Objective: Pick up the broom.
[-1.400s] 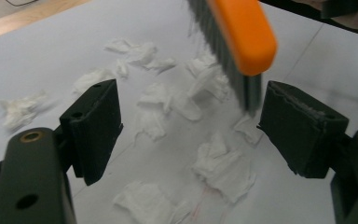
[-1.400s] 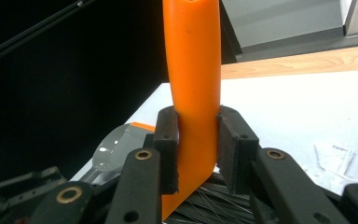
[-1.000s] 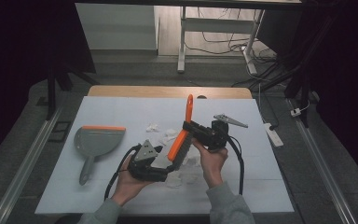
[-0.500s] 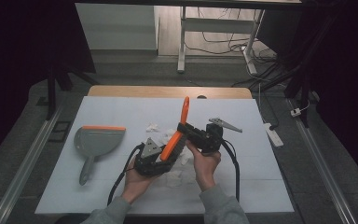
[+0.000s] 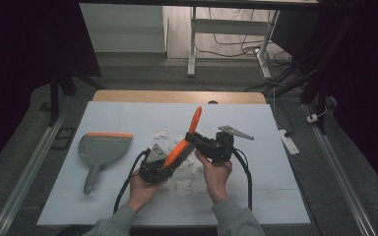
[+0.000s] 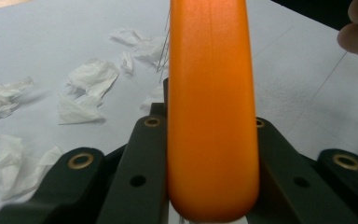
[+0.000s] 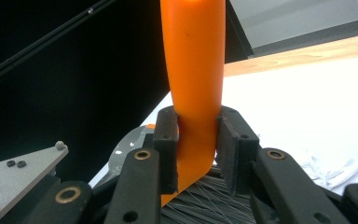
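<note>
Left hand: low over the near desk [image 5: 103, 206], left tongs [image 5: 163, 164] have just been closing and now clamp the orange brush [image 5: 183, 142] handle.
Right hand: alongside, right tongs [image 5: 197, 140] gripping the brush near its bristles.
Brush: tilted above paper scraps [image 5: 183, 187].
Dustpan [image 5: 98, 147]: farther left.

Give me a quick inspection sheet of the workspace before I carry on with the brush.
Surface: white tabletop, wooden strip at the far edge.
Job's things: orange-handled brush held off the table by both grippers; grey dustpan flat at the left.
Clutter: torn tissue scraps scattered mid-table.
Grippers: left gripper, jaws just closed on the handle's end; right gripper clamped near the bristles.
Cables: black cables trail from both grippers toward the near edge.
Surroundings: white power strip right of the table; desk legs and floor wiring beyond.
</note>
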The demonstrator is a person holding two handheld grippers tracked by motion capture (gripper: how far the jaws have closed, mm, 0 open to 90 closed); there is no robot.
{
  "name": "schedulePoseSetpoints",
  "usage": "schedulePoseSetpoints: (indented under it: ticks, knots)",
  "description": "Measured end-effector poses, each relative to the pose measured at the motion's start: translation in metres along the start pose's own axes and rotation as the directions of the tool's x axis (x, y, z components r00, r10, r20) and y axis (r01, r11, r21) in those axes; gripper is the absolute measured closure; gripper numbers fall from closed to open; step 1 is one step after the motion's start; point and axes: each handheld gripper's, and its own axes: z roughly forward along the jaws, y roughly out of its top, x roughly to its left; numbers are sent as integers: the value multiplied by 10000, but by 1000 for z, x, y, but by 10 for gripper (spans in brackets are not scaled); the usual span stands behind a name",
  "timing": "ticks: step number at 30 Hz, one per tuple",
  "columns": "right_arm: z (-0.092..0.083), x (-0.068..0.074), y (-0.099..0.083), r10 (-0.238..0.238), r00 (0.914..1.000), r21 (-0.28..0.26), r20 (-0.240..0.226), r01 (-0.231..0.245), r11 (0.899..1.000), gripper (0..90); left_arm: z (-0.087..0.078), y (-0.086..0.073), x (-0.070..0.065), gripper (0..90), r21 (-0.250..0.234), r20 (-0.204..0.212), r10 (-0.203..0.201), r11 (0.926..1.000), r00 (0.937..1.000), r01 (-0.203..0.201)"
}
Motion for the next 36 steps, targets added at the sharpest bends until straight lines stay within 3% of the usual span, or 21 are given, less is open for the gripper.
schedulePoseSetpoints:
  ticks: [5, 9, 14, 17, 22, 23, 27, 28, 29, 30, 33, 34, 36]
  knots:
    - [2, 0, 2, -148, 9998, 228, -111, 150, 9996, 694, -3, 0, 3, 803, 84, 26, 130, 9999, 9999, -131]
    - [-1, 3, 6, -791, 9968, 354, -69, 793, 9962, 598, -9, 0, 10, 803, 79, 53, 124, 9999, 9999, -124]
    - [-15, 1, 13, -1758, 9843, 726, 137, 1744, 9820, 496, -15, 0, 18, 803, 182, 161, 38, 9998, 9999, -41]
    - [-24, -4, 17, -2436, 9698, 1128, -149, 2437, 9633, 469, -18, -1, 22, 803, 587, 223, 179, 9981, 9996, -192]
    - [-37, -9, 22, -3359, 9407, 1850, -476, 3388, 9225, 421, -20, -2, 21, 802, 1024, 294, 460, 9936, 9985, -487]
    - [-39, -9, 23, -3548, 9337, 1951, -469, 3570, 9135, 421, -21, -2, 21, 802, 1244, 365, 666, 9897, 9971, -707]
    - [-46, -4, 23, -4303, 9007, 2492, -591, 4308, 8674, 419, -21, -1, 20, 802, 1451, 451, 780, 9859, 9959, -837]
    - [-46, -4, 23, -4303, 9007, 2492, -591, 4308, 8674, 419, -21, 0, 20, 802, 1545, 485, 840, 9838, 9953, -905]
    - [-49, 1, 23, -4683, 8809, 2765, -688, 4679, 8394, 416, -20, 2, 20, 802, 1611, 481, 932, 9819, 9945, -998]
    - [-50, 4, 23, -4914, 8676, 2874, -755, 4909, 8225, 416, -20, 6, 20, 802, 1770, 592, 1107, 9769, 9921, -1196]
    - [-51, 12, 23, -5460, 8319, 3314, -992, 5450, 7702, 404, -19, 11, 19, 802, 1915, 659, 1232, 9724, 9902, -1337]
    - [-51, 12, 23, -5460, 8319, 3314, -992, 5450, 7702, 404, -18, 13, 18, 802, 1951, 701, 1290, 9707, 9892, -1404]
    - [-50, 16, 23, -5698, 8141, 3571, -1125, 5682, 7413, 397, -17, 17, 18, 802, 2080, 813, 1392, 9660, 9869, -1533]
